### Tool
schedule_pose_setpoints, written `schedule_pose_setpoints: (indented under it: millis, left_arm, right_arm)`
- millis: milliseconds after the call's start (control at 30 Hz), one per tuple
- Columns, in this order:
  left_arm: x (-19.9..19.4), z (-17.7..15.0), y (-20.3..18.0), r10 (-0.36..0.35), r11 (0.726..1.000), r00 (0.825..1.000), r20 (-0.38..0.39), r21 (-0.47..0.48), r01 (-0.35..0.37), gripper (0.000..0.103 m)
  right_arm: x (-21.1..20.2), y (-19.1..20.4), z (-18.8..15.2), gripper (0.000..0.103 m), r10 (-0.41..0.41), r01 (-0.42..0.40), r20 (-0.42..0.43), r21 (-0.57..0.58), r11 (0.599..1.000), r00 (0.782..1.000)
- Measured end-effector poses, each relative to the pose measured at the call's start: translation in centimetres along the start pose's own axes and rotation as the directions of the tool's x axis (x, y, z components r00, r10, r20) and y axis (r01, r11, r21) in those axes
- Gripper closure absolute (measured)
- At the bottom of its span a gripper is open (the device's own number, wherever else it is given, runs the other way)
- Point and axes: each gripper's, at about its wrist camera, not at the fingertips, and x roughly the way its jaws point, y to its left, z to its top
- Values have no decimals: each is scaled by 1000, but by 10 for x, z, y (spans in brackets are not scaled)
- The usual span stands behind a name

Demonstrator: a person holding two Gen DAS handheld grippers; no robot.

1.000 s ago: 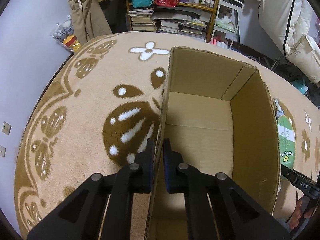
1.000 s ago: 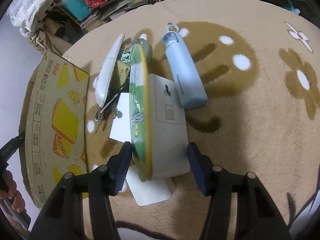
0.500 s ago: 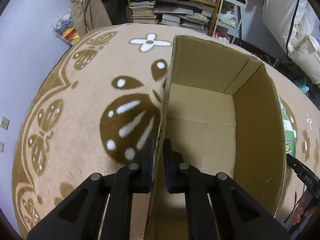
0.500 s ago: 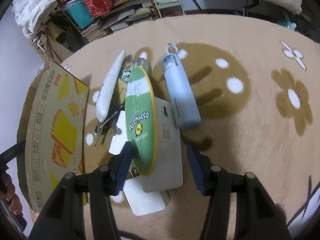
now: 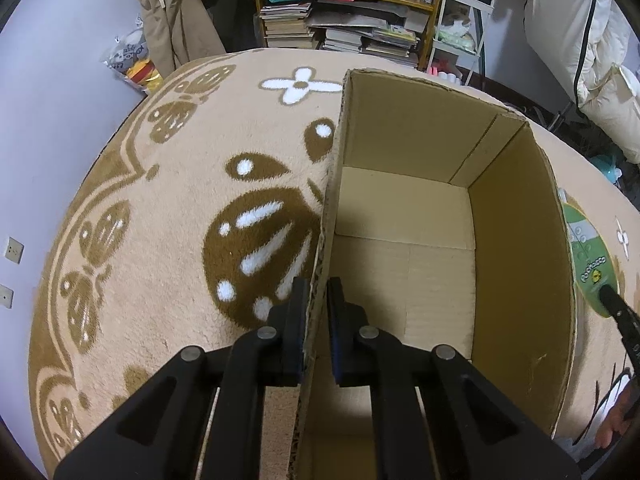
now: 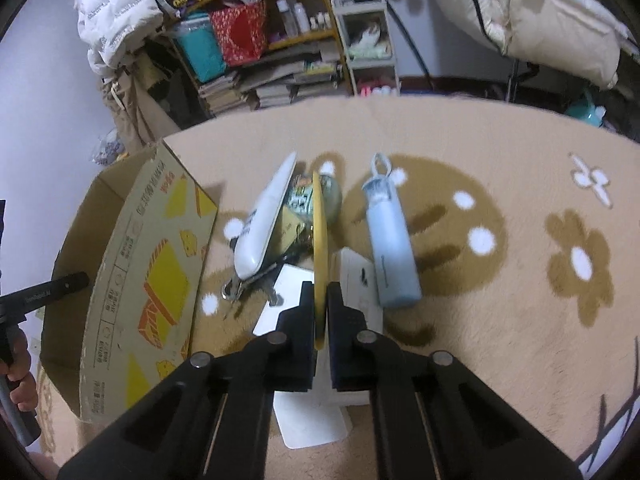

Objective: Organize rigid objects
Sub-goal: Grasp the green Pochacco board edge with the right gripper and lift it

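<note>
My left gripper (image 5: 316, 316) is shut on the left wall of the open cardboard box (image 5: 516, 248), one finger inside and one outside; nothing lies inside the box. My right gripper (image 6: 320, 312) is shut on the rim of a green and yellow round plate (image 6: 320, 248), held edge-on and lifted off the pile. The same plate (image 5: 588, 260) shows past the box's right wall, with the right gripper's finger (image 5: 618, 310) on it. On the rug remain a light blue bottle (image 6: 390, 236), a white elongated object (image 6: 266, 224), flat white boxes (image 6: 360, 280) and a metal tool (image 6: 248, 284).
The box (image 6: 152, 288) with yellow printing stands left of the pile, a hand (image 6: 16, 368) holding the left gripper's handle beside it. Shelves with books (image 5: 344, 36), bags and bedding ring the round beige rug (image 5: 160, 216).
The right gripper's jaws went from wide apart around the plate to shut on its rim, and the plate rose and turned edge-on. The left gripper stayed on the box wall.
</note>
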Motion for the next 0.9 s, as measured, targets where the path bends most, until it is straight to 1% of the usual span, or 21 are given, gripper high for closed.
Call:
schedule_pose_setpoints:
  millis: [133,300,433,633,733,833,900]
  left_arm:
    - [0,0,1,-13,1000,1000,-5,-19,12,94]
    - [-2,-1,0,-7,1000,1000,-4,-20,7,94]
    - [-2,-1,1,-8,1000,1000,-7,-27,8,94]
    - [-4,-1,2,-5,999,1000,-9,-35,5,94]
    - [-3,-1,2,-5,999,1000,-9,-38,5,94]
    - [-3,0,2,-7,999,1000,-10,-42,7,94]
    - [-3,0,3,-8,999,1000,-10,-44,8,94]
  right_arm:
    - [-11,7,3,96,-38,38,34,-24,999,999]
    - [-24,19,8,96,-65,71,87,-60,996,994]
    - [-30,24,13,96,-65,75,117,-91,993,991]
    - [-29,27,26,96,-58,72,130,-100,992,990]
    - [-35,29,34,96,-42,57,148,-94,994,988]
    - [-45,31,44,96,-49,68,182,-99,993,982]
    - [-51,31,50,96,-36,58,196,-104,993,980]
